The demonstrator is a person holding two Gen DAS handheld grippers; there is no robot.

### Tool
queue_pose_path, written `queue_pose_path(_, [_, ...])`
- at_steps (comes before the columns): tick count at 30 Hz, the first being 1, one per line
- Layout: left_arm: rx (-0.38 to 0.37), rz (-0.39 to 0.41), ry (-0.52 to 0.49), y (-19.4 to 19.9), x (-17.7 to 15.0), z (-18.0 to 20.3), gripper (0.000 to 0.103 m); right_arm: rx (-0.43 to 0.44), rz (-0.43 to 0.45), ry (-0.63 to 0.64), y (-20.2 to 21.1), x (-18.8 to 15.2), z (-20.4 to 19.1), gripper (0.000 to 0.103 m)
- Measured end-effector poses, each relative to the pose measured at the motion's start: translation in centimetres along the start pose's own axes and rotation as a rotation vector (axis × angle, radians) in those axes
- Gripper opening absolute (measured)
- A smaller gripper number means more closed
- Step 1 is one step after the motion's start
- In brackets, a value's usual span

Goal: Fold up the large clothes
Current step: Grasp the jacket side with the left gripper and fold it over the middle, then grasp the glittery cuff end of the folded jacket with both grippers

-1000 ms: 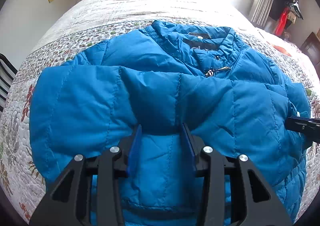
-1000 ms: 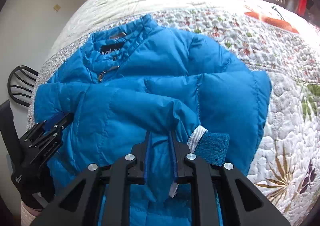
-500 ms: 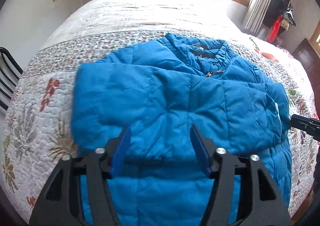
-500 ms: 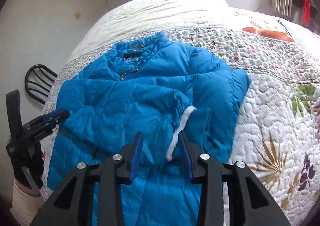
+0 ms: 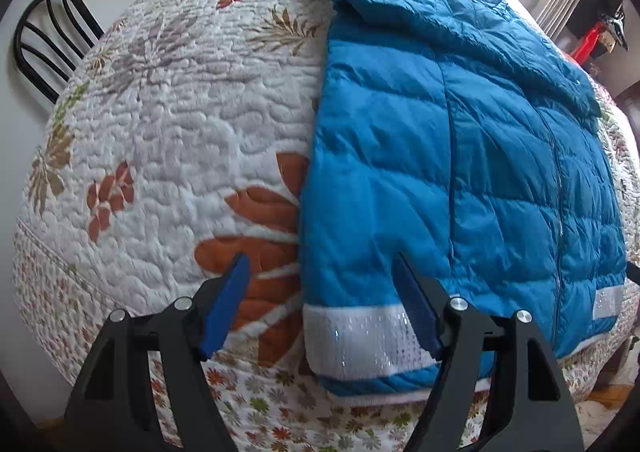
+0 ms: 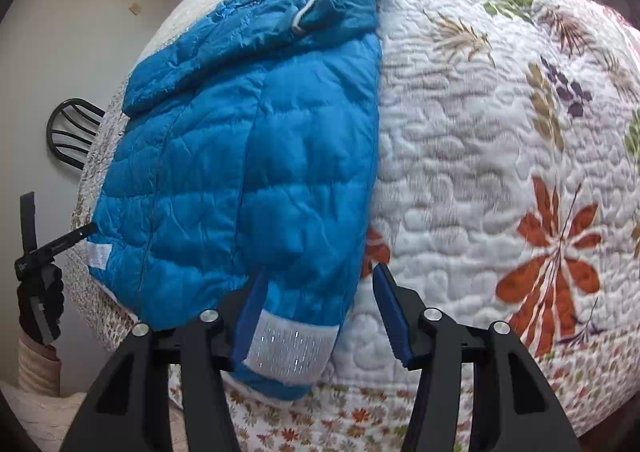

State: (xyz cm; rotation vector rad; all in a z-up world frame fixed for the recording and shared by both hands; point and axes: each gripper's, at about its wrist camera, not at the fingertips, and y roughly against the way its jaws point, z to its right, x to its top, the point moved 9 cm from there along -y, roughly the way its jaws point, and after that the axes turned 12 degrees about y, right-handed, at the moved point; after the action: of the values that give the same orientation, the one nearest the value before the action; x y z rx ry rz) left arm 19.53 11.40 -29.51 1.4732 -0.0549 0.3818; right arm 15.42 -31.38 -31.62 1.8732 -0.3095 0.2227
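The blue jacket [image 5: 460, 156] lies flat on the quilt [image 5: 168, 124], its hem at the bed's near edge. The left gripper [image 5: 320, 304] and right gripper [image 6: 316, 308] each straddle a hem corner, jaws opening, holding nothing.
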Motion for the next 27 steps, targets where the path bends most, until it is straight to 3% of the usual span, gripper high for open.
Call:
queue_pose_path(8, [-0.145, -0.063, 0.078, -1.2, -3.3, -0.6, 0.074, 0.093, -0.023, -0.073, -1.6, -4.4, -1.2, 0.060])
queue_pose_path(17, [-0.203, -0.049, 0.144, -0.4, -4.5, -2.0, 0.074, 0.121, -0.012, -0.069, -2.0, -5.3, -1.3, 0.061])
queue_pose_path(20, [-0.253, -0.064, 0.176, -0.5, -4.9, -2.6, 0.075, 0.120, -0.012, -0.067, -2.4, -5.1, -1.7, 0.061])
queue_pose_path(23, [-0.271, -0.067, 0.188, -0.7, -4.9, -2.8, 0.076, 0.126, -0.008, -0.064, -2.6, -5.0, -1.9, 0.055])
queue_pose_path(25, [-0.280, -0.070, 0.192, -0.6, -4.8, -2.6, 0.071, 0.158, -0.008, -0.068, -3.0, -4.8, -2.6, 0.040])
queue_pose_path(26, [-0.299, -0.082, 0.191, -0.6, -4.9, -2.3, 0.056, 0.158, -0.005, -0.067, -3.0, -4.7, -2.7, 0.035])
queue_pose_path(27, [-0.313, -0.094, 0.193, -0.6, -5.0, -1.8, 0.048, 0.154, -0.003, -0.057, -3.0, -4.7, -2.8, 0.032])
